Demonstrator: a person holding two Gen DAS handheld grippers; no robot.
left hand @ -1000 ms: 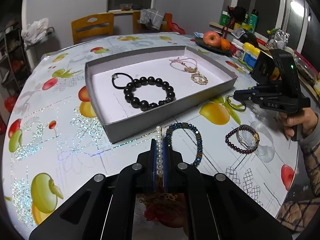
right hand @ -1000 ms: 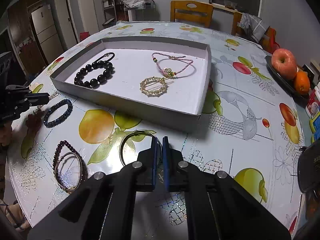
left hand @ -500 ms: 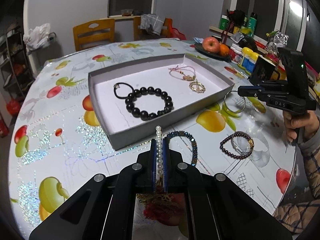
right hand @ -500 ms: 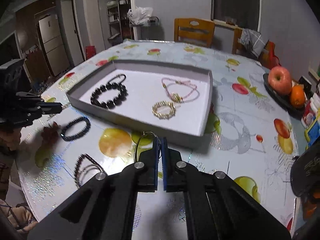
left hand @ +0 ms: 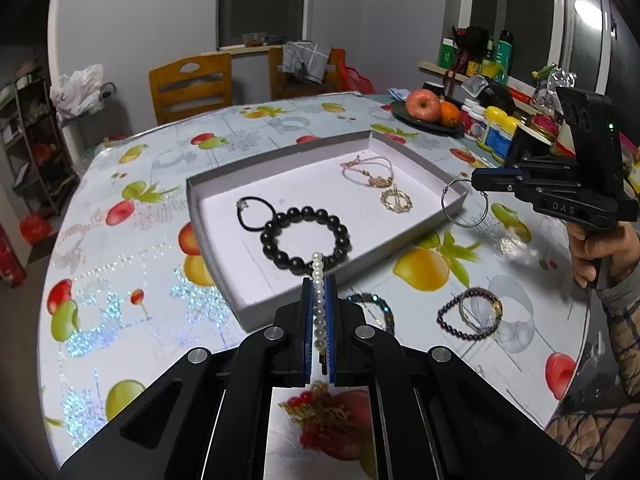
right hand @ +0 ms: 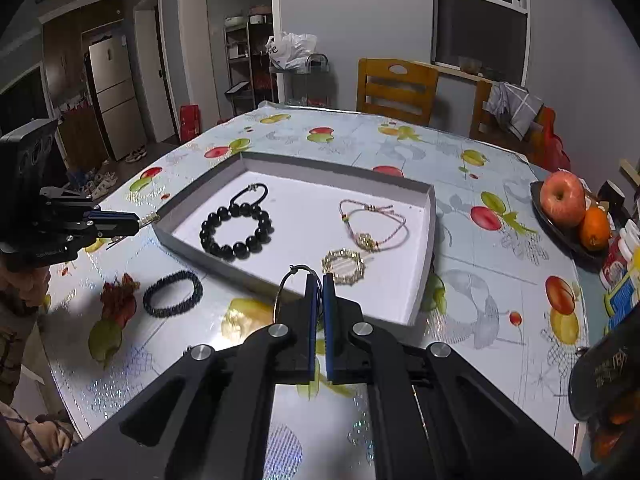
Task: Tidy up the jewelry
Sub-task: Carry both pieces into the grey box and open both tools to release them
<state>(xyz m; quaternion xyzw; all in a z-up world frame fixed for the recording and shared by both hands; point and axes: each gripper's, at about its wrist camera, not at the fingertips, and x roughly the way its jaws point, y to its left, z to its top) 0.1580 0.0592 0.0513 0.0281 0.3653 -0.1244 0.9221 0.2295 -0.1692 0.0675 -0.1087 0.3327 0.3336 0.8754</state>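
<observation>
The left gripper [left hand: 319, 304] points obliquely downward, jaws closed to a narrow gap. The right gripper [left hand: 476, 181] enters at 3 o'clock in the left wrist view, jaws closed, tips directed toward 9 o'clock. The right hand [left hand: 598, 250] grasps its handle from below; a sleeve covers the wrist.

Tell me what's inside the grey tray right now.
Inside the grey tray: a black bead bracelet, a black hair tie, a pink cord bracelet and a gold ring-shaped piece. The right tool's fingers hide a small strip near the front wall.
</observation>
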